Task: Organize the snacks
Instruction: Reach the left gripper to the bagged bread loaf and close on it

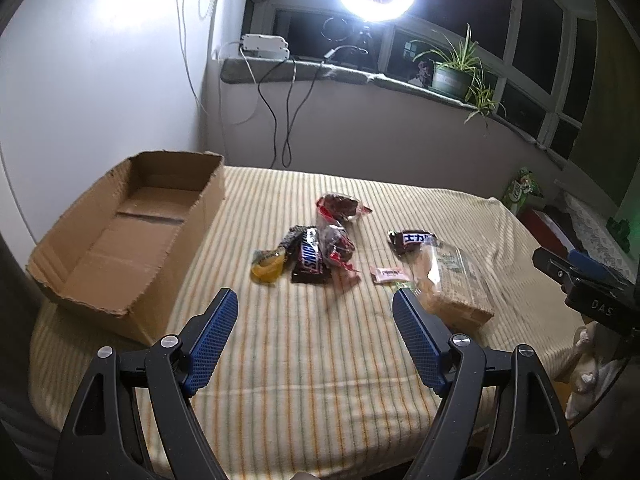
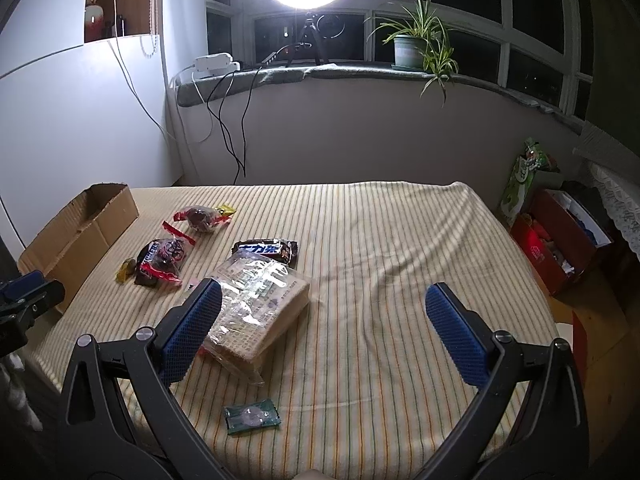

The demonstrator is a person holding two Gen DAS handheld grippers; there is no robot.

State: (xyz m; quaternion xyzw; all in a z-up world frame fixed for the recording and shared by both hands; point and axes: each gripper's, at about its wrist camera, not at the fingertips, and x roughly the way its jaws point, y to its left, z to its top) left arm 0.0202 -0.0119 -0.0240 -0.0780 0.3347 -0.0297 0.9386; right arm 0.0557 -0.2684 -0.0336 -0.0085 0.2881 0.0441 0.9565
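Both pairs of jaws stand wide apart and hold nothing: the left gripper (image 1: 314, 304) hovers over the striped cloth (image 1: 304, 360), the right gripper (image 2: 324, 300) above the bread packet (image 2: 260, 300). Snacks lie mid-table: a chocolate bar (image 1: 310, 258), red-wrapped sweets (image 1: 340, 204), a green candy (image 2: 251, 419) nearest. The empty cardboard box (image 1: 120, 236) sits far left.

cardboard box (image 2: 80, 232): left end cut by frame edge | pink sweet (image 1: 389, 274): label too small | yellow sweet (image 2: 125, 270): half hidden behind chocolate bar (image 2: 154, 266)
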